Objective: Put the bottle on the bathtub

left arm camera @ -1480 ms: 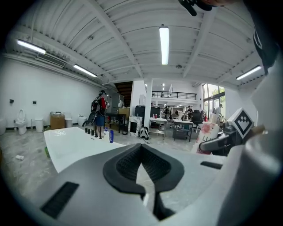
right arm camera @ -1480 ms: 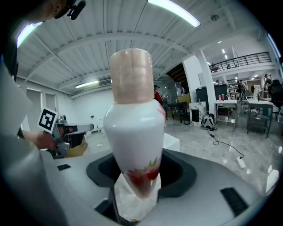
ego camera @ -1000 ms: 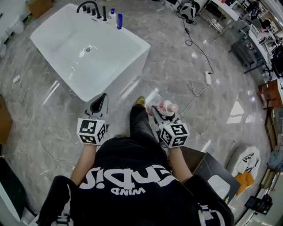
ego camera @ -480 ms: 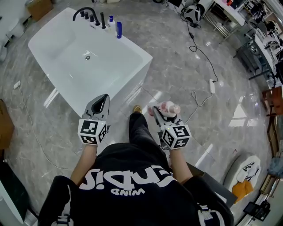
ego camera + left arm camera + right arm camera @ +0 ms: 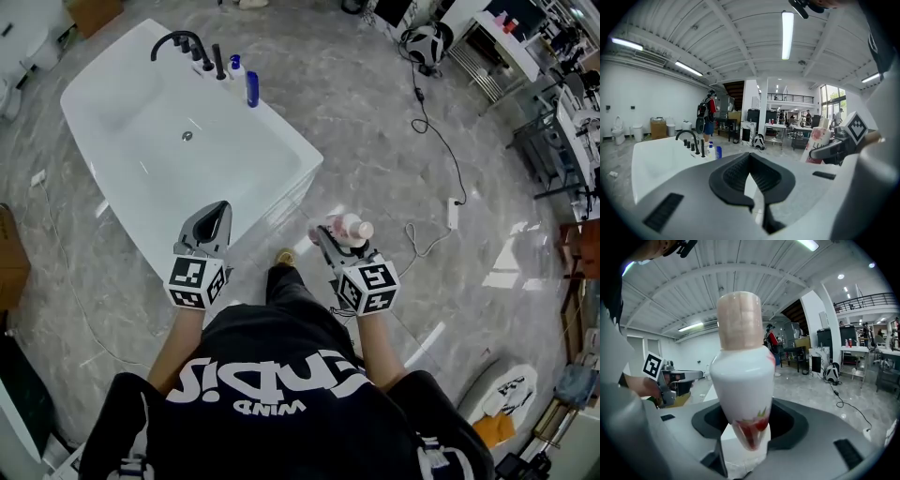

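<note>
We hold the bottle (image 5: 740, 376) upright, cap up, with the right gripper (image 5: 337, 234) clamped round its lower body so it can be set down standing. The left gripper (image 5: 218, 216) is closed and empty. Open floor leads to the bathtub (image 5: 298, 148), whose near rim looks bare up to a blue bottle (image 5: 252, 88).

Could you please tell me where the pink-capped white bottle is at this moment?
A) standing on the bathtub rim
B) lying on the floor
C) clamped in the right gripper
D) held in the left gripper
C: the right gripper view shows the bottle upright between the jaws of the right gripper, which close on its lower body.
</note>
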The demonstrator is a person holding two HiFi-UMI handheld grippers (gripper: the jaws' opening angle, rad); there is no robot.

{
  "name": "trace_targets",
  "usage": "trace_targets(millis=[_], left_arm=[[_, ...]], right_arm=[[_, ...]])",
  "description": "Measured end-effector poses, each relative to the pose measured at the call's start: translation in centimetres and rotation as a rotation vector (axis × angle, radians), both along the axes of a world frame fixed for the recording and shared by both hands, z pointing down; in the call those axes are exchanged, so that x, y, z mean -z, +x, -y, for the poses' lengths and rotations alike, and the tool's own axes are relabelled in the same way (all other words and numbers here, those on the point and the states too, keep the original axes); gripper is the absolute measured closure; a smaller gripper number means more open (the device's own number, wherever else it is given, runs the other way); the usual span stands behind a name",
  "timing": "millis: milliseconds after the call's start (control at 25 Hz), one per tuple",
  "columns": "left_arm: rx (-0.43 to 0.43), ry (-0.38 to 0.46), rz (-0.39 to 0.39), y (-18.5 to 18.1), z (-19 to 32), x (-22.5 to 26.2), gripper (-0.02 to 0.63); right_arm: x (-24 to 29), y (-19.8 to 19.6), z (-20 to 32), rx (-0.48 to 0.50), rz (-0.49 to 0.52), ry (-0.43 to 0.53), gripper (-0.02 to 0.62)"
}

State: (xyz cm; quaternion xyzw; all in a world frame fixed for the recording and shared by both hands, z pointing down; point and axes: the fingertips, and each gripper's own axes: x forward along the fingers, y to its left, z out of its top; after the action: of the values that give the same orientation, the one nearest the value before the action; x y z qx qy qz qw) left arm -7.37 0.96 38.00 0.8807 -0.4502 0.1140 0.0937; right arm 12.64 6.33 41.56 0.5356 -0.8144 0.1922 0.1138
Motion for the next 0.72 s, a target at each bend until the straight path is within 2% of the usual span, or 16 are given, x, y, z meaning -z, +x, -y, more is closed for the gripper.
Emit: trace_targets(millis=[240, 720], left_arm=[[0.057, 0.002, 0.013, 1.0, 5.2, 0.5, 0.598], [0.03, 0.007, 0.024, 0.2, 11.8, 0.3, 0.598]], right_arm=[[0.6, 1.0, 5.5, 0.063, -0.018, 0.001, 0.353], [-0.3, -0.6, 12.0, 0.061, -0.04, -0.043, 0.353]])
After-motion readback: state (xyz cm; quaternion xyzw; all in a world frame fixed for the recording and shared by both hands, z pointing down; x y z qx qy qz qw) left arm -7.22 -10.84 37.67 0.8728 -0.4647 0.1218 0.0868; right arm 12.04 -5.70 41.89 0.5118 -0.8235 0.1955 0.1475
